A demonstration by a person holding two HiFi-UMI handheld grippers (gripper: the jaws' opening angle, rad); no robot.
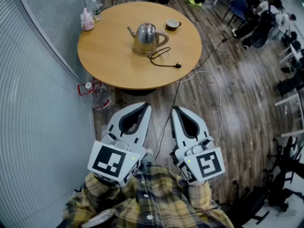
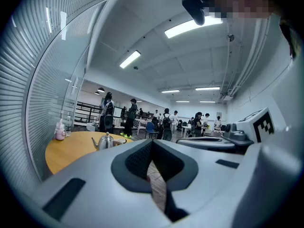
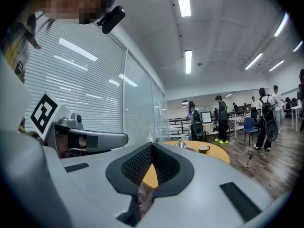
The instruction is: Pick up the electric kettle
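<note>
The left hand-held gripper (image 1: pixel 144 107) and the right hand-held gripper (image 1: pixel 175 109) are both clenched on nothing, side by side above the person's plaid shirt (image 1: pixel 152 198). They are well apart from the round wooden tabletop (image 1: pixel 109 65). The shiny steel electric kettle (image 1: pixel 146 38) stands upright there beside its loose black cord (image 1: pixel 164 61); the right gripper view shows barely its top.

The right tool (image 3: pixel 151 146), jaws together, faces the round table (image 3: pixel 219 154).

round wooden table (image 1: pixel 109 68): coffee cup (image 1: pixel 173 23) at its far-right edge, pink bottle (image 1: pixel 87 21) at far-left edge, clear jug (image 1: pixel 100 98) on floor beside it.
</note>
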